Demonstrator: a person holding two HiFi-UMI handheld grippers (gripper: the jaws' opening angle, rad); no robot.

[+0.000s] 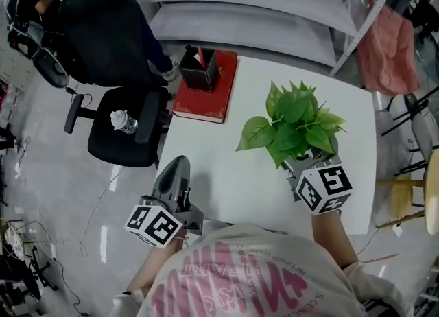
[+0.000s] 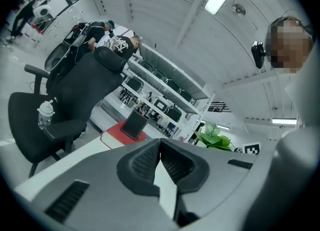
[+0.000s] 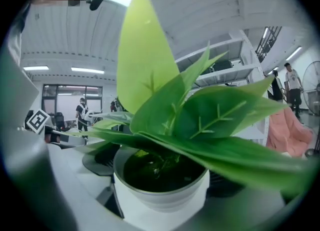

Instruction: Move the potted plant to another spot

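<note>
Near front-right edge of tabletop (image 1: 240, 178), potted plant (image 1: 295, 120) is clamped by right gripper (image 1: 309, 165); left gripper (image 1: 175, 166) pressed closed, empty. Pot could be tipped if jerked, esp. w/ top-heavy leaves.

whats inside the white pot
A green leafy plant rises from the white pot, which sits between the right gripper's jaws. Dark filling shows beneath; leaves cover the rest of the inside.

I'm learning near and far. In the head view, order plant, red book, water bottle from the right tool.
1. Green leafy potted plant, in the right tool.
2. Flat red book, table's far-left corner.
3. Clear plastic water bottle, on black chair.
</note>
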